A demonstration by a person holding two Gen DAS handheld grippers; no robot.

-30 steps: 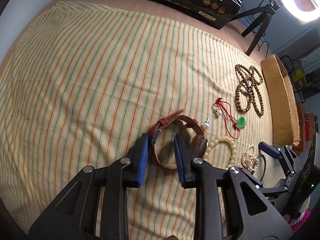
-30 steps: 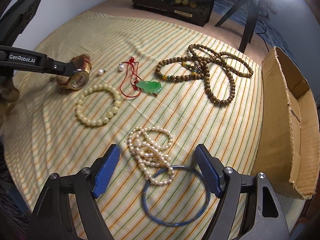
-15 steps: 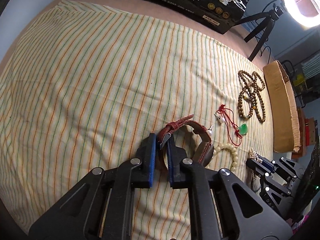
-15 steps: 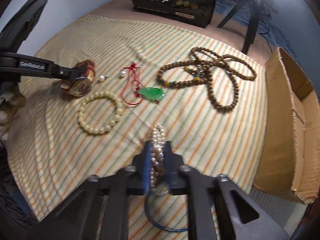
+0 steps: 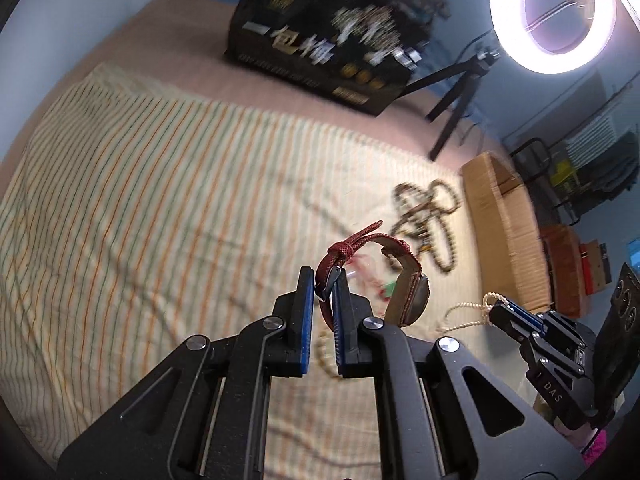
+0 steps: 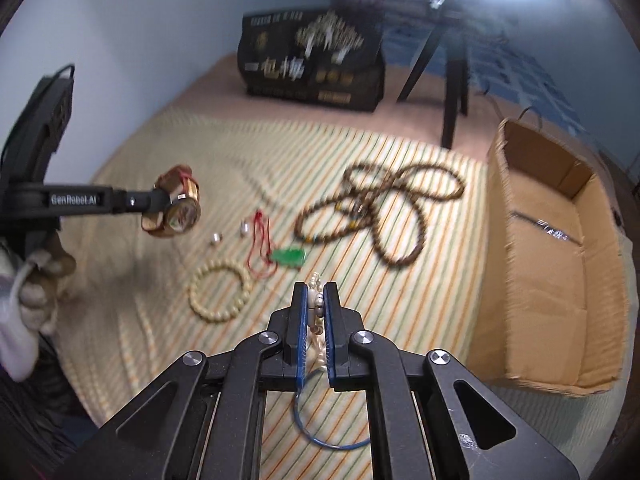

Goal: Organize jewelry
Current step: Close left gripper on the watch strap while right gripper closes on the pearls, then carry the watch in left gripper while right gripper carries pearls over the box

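cloth (image 5: 160,208): cream, orange and green stripes
watch (image 5: 404,280): red strap
pendant (image 6: 289,257): green, red cord
bangle (image 6: 320,438): blue
beads (image 6: 380,208): brown
bracelet (image 6: 218,292): cream
box (image 6: 560,264): tan cardboard

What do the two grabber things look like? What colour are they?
Both are black. The left gripper and the right gripper each have two flat fingers lined with blue pads, angular arms with cut-out openings, and round silver bolts. White lettering on the left one's side reads GenRobot.AI.
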